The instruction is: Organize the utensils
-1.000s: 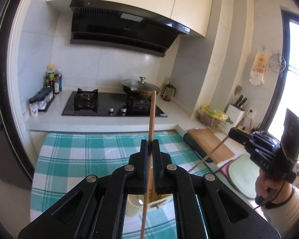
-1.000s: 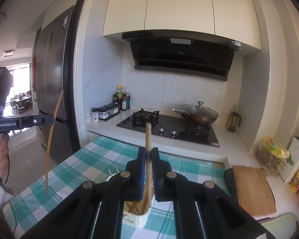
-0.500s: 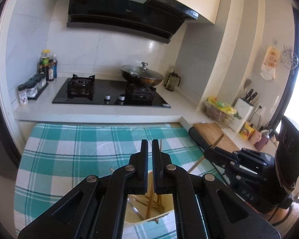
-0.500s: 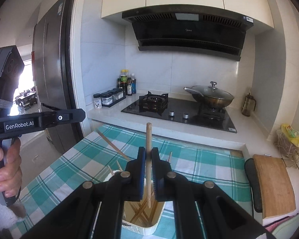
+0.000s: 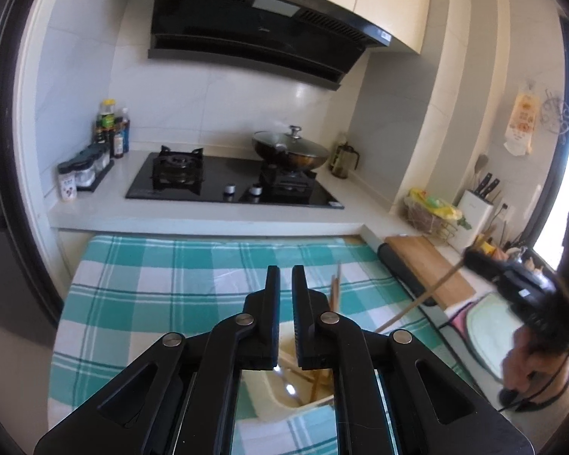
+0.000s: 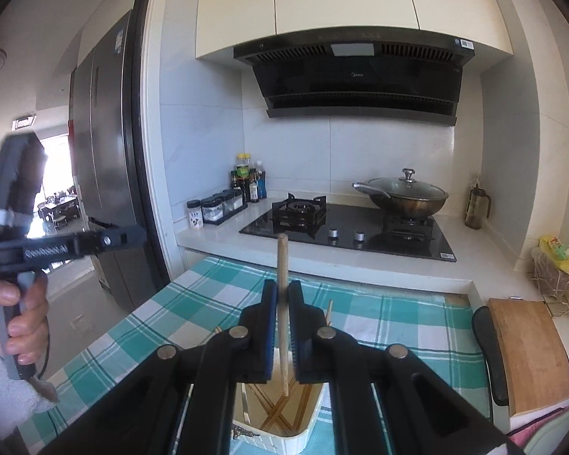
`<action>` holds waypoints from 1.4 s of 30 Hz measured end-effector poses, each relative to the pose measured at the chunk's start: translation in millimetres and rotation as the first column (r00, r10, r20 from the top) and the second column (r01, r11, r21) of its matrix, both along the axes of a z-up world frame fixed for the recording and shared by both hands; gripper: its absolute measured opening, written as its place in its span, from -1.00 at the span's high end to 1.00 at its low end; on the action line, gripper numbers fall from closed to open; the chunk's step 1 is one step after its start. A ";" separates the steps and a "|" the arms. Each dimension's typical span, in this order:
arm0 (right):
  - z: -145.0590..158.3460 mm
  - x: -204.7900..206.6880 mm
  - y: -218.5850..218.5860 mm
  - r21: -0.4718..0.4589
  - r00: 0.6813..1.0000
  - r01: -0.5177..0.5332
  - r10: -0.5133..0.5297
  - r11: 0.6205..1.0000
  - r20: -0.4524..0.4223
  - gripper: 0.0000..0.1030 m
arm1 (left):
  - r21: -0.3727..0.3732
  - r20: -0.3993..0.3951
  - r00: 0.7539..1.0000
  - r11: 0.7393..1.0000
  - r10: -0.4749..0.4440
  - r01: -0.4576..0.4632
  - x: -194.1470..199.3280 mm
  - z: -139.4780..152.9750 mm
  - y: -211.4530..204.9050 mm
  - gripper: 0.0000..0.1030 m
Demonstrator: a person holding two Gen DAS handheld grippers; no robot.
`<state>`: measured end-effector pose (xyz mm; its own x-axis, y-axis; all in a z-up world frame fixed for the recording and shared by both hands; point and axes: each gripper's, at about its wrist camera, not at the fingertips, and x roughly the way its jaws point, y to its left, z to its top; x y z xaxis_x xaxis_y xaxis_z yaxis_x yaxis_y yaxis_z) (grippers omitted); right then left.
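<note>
My left gripper (image 5: 285,271) hangs over a cream utensil holder (image 5: 269,390) on the checked tablecloth. Its jaws are opening, a narrow gap shows, and nothing is between them. Several wooden chopsticks (image 5: 335,292) stand inside the holder. My right gripper (image 6: 282,288) is shut on one wooden chopstick (image 6: 282,258), held nearly upright, with its lower end inside the holder (image 6: 307,428). In the left wrist view the right gripper (image 5: 468,256) comes in from the right, its chopstick (image 5: 417,303) slanting down toward the holder. The left gripper (image 6: 142,233) shows blurred at the left of the right wrist view.
A teal checked cloth (image 5: 151,288) covers the table. Behind it runs a counter with a gas hob (image 5: 231,182), a lidded wok (image 5: 290,149) and spice jars (image 5: 83,170). A wooden cutting board (image 6: 527,349) lies to the right, and a fridge (image 6: 102,174) stands to the left.
The chopstick once held in my left gripper is gone from its jaws, which have parted slightly. Both grippers have sunk toward the holder, and the right chopstick's tip now reaches into it.
</note>
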<state>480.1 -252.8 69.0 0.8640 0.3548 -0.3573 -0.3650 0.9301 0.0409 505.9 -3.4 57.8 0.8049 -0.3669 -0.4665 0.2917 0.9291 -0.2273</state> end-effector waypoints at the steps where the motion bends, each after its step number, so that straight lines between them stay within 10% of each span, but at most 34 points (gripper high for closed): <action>1: 6.3 -8.4 -3.4 0.012 1.000 -0.003 0.003 1.000 0.015 0.87 | -0.001 -0.023 0.999 1.000 0.029 -0.029 2.2 -10.6 11.2 0.62; 4: 20.4 -35.9 -15.2 0.031 0.999 -0.007 0.005 0.999 0.050 0.87 | -0.093 -0.176 0.979 0.988 0.103 -0.121 13.4 -62.1 53.7 0.40; 9: 21.1 -73.1 -30.7 0.039 0.999 0.003 -0.005 0.999 0.053 0.87 | -0.222 -0.459 0.873 0.930 0.167 -0.295 34.2 -171.3 96.2 0.40; 13: 7.4 -88.5 -38.5 0.031 0.999 0.032 -0.032 0.999 0.025 0.87 | -0.032 -0.464 0.859 0.965 0.215 -0.258 62.0 -212.4 73.9 0.31; 17: -10.3 -99.9 -50.9 0.063 0.998 0.061 -0.061 0.996 -0.016 0.87 | 0.180 -0.408 0.898 0.979 0.165 -0.099 98.0 -234.6 48.0 -0.28; 23: -38.9 -108.5 -76.2 0.101 0.988 0.127 -0.117 0.987 -0.098 0.87 | 0.285 -0.476 0.878 0.953 0.043 0.107 136.3 -272.9 39.4 -0.30; 25: -47.2 -107.9 -83.9 0.105 0.983 0.151 -0.137 0.983 -0.123 0.87 | 0.318 -0.449 0.893 0.939 0.031 0.127 137.8 -275.5 36.1 -0.15; 28: -58.3 -107.7 -92.6 0.111 0.975 0.180 -0.162 0.977 -0.154 0.87 | 0.308 -0.455 0.890 0.940 0.008 0.149 136.4 -273.2 37.6 0.74; 31: -64.3 -107.0 -95.8 0.115 0.971 0.191 -0.171 0.975 -0.166 0.87 | 0.326 -0.450 0.893 0.932 0.007 0.157 120.9 -269.8 38.7 1.00; 42: -77.2 -120.4 -81.2 0.144 0.976 0.158 -0.132 0.977 -0.174 0.87 | 0.311 -0.479 0.877 0.942 0.042 0.125 -29.8 -261.5 47.5 0.94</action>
